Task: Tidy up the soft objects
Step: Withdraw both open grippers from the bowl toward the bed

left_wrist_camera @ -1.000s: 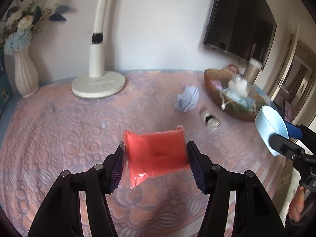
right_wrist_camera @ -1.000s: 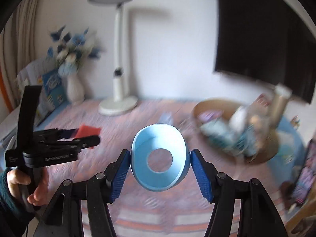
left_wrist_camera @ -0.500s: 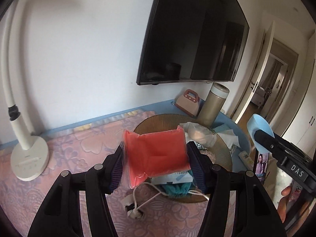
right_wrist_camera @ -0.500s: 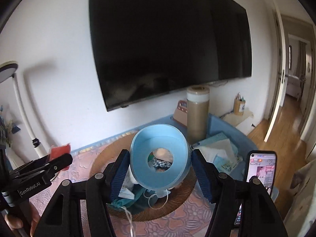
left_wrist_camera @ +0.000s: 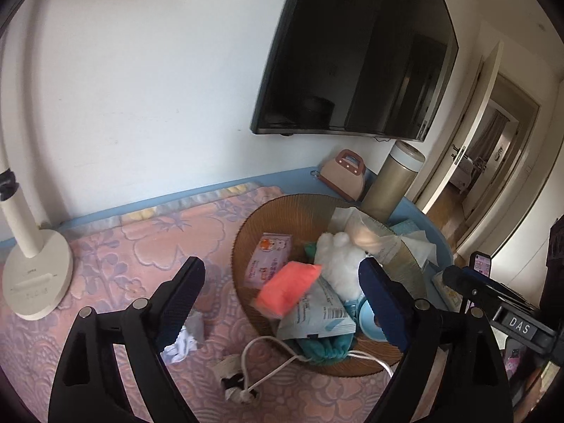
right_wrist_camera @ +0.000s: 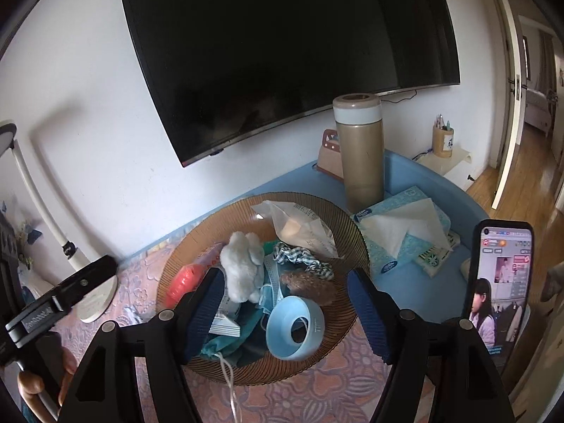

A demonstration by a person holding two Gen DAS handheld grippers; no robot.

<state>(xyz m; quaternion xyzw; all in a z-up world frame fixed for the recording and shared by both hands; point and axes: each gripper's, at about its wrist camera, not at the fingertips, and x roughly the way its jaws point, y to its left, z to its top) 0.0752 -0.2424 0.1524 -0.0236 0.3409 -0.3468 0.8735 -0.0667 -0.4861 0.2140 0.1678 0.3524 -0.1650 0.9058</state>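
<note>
My left gripper (left_wrist_camera: 283, 299) hangs over the brown woven basket (left_wrist_camera: 246, 232) with its jaws opening wide. The red soft pack (left_wrist_camera: 287, 290) is blurred and free of both pads, lying tilted on the pile inside. My right gripper (right_wrist_camera: 285, 313) is also opening above the basket (right_wrist_camera: 352, 232). The light blue ring (right_wrist_camera: 294, 328) rests on its side in the basket, clear of the pads. A white plush toy (right_wrist_camera: 243, 268), a checked scrunchie (right_wrist_camera: 303, 257), masks and a teal cloth fill the basket.
A gold thermos (right_wrist_camera: 359, 155), a tissue box (right_wrist_camera: 405, 239) and a phone (right_wrist_camera: 500, 282) stand right of the basket. On the pink blanket to the left lie a lamp base (left_wrist_camera: 35, 275), crumpled white paper (left_wrist_camera: 183, 338) and a corded item (left_wrist_camera: 236, 380).
Both grippers swung right from the blanket to above the basket. Then both opened: the red pack left the left jaws and the blue ring dropped from the right jaws into the basket.
</note>
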